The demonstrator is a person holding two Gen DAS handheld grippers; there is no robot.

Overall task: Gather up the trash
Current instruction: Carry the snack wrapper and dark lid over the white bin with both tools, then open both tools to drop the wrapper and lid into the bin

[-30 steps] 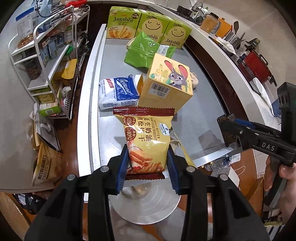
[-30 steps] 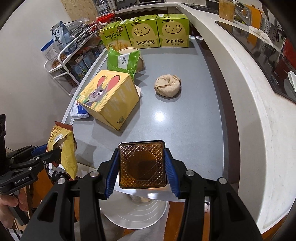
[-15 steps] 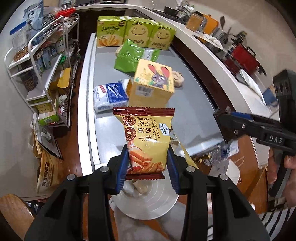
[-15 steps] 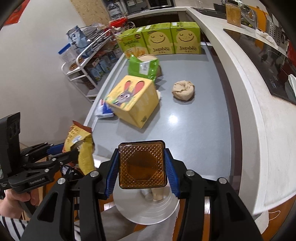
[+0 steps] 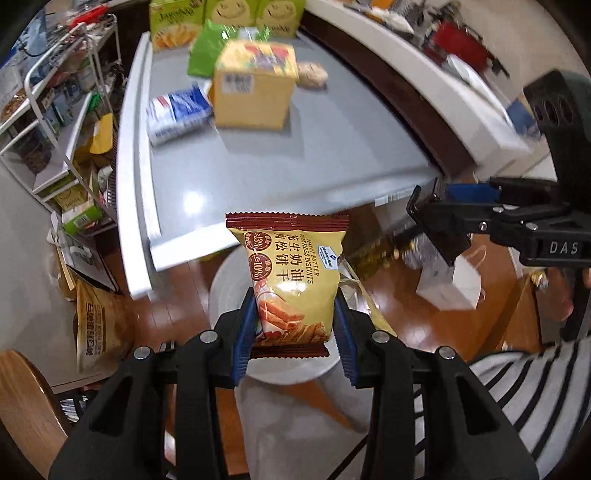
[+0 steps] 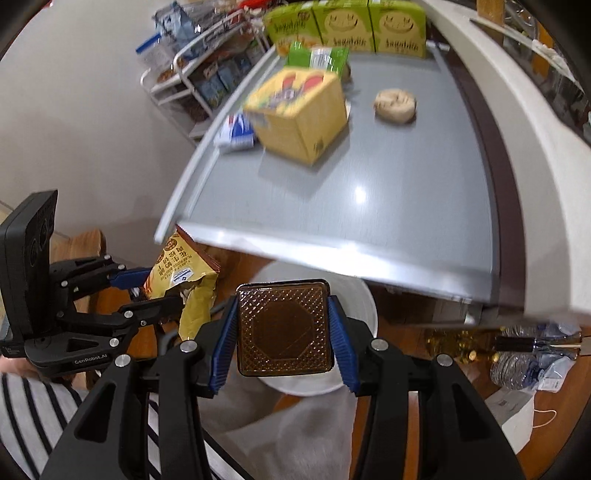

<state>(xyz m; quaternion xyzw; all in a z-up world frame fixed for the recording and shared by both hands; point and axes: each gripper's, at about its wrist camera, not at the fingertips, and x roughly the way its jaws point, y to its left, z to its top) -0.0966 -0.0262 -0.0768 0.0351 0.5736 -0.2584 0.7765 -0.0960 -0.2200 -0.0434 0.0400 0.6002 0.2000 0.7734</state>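
Left wrist view: left gripper (image 5: 293, 328) pinches one biscuit wrapper (image 5: 290, 280) above a white bin (image 5: 229, 295), contents hidden, off the bench's (image 5: 332, 155) near edge; right gripper (image 6: 282, 330) clamps one brown square tray (image 6: 283, 326) above it; three green boxes (image 6: 347, 26) line the far edge.

- This was a home kitchen, going by the long grey counter (image 6: 388, 206).
- Green snack boxes (image 6: 347, 27) stood at the counter's far end.
- A white wire rack (image 5: 59, 122) of groceries stood left of the counter.
- Wooden flooring (image 5: 406, 306) lay below its near edge.
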